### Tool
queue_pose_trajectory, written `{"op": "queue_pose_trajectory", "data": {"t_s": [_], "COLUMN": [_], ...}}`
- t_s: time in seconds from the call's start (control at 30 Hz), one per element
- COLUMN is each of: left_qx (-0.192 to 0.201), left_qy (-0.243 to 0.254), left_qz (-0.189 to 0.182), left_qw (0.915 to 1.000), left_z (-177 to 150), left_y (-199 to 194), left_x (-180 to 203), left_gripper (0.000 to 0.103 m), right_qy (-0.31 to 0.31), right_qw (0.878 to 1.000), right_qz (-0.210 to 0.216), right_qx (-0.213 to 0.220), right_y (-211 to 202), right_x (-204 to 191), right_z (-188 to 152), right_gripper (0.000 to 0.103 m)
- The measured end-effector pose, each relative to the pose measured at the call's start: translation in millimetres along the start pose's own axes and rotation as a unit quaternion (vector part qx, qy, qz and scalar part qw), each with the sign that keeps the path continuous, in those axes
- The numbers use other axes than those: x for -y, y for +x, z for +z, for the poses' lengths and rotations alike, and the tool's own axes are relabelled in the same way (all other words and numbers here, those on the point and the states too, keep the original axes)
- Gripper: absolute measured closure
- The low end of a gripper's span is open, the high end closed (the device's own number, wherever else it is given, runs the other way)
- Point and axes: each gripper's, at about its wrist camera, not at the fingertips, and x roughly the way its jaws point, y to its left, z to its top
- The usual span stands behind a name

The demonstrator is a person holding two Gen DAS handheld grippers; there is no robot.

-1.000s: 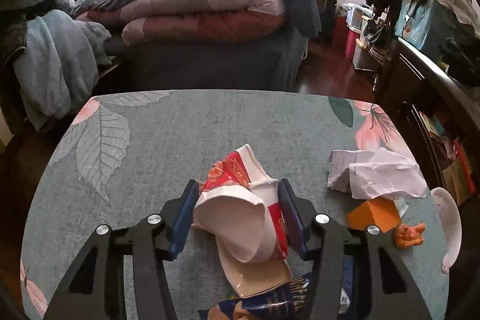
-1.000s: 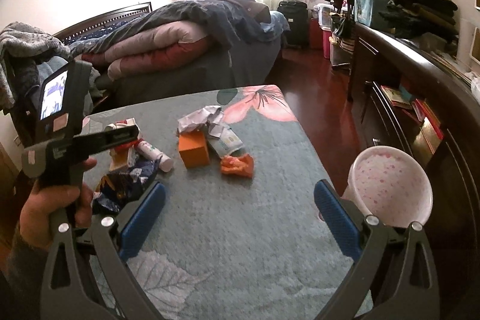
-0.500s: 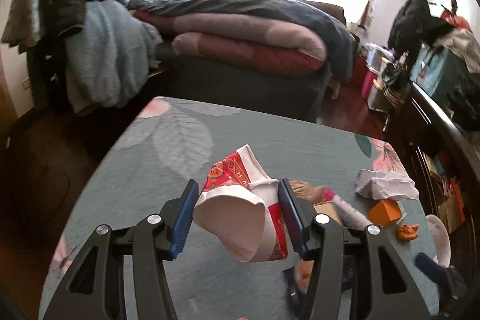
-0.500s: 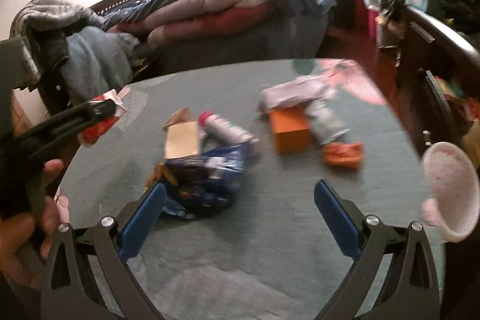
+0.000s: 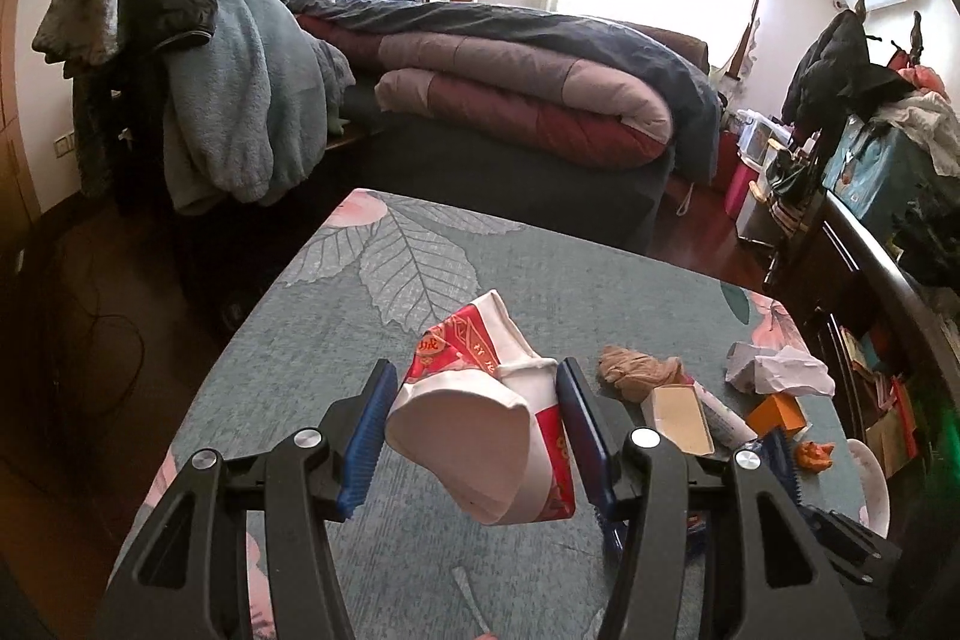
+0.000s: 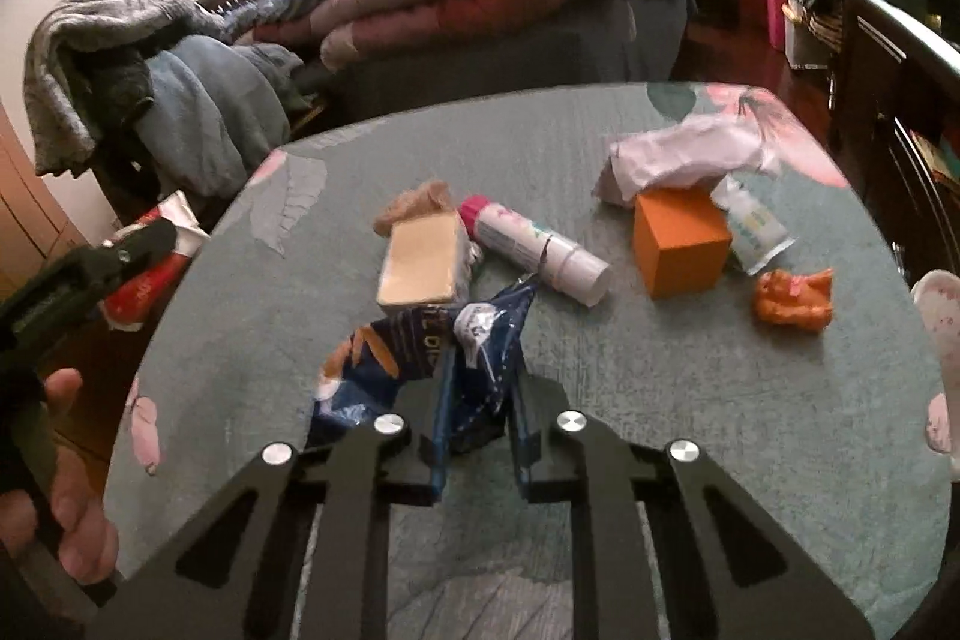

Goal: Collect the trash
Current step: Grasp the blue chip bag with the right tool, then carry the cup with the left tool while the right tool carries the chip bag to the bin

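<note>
We've got both grippers angled down at the teal leaf-print table (image 6: 690, 400). The left gripper (image 5: 474, 421) sits out near the table's left edge, jaws partway closed and pinching a crushed red-and-white paper cup (image 5: 489, 424); the cup is flattened and creased, lifted clear of the cloth between the blue ribbed pads. A bare hand (image 6: 66, 472) wraps that gripper's handle.

The right gripper (image 6: 480, 430) has just been snapping its jaws in, and they're now nearly together on a crinkly dark-blue foil snack bag (image 6: 438, 358), the shiny wrapper bunched up between the pads.

Just ahead of it lie a flat tan cardboard box (image 6: 420, 265) and a white tube with a pink cap (image 6: 534, 250). Further right are a smooth orange cube box (image 6: 681, 241), crumpled white paper (image 6: 690, 154) and a wadded orange wrapper (image 6: 792, 301).
</note>
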Motion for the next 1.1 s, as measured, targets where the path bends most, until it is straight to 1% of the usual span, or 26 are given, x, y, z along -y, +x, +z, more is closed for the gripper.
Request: {"op": "queue_pose_trajectory", "data": {"t_s": [0.23,0.53,0.73,0.9,1.1], "left_qx": [0.012,0.041,0.060,0.072,0.079], "left_qy": [-0.003,0.001,0.013,0.023,0.040], "left_qz": [-0.003,-0.018,-0.028,-0.040,-0.063], "left_qw": [0.9999,0.9990,0.9977,0.9963,0.9941], "left_z": [-1.2,-4.5,-7.3,-7.8,-10.9], "left_y": [-22.6,-68.5,-97.3,-112.9,-125.5], "left_x": [-0.5,9.1,22.5,35.4,62.4], "left_gripper": [0.048,0.048,0.048,0.048,0.048], "right_qy": [-0.006,-0.003,-0.003,0.000,0.015], "right_qw": [0.999,0.998,0.996,0.993,0.991], "right_qz": [0.009,0.005,0.002,-0.008,-0.026], "right_qx": [0.031,0.069,0.094,0.114,0.131], "right_y": [-43.8,-103.0,-136.5,-159.1,-181.2], "right_x": [0.2,9.8,14.6,20.5,42.2], "right_z": [-8.3,-24.5,-32.6,-38.0,-45.5], "right_gripper": [0.088,0.088,0.088,0.088,0.088]}}
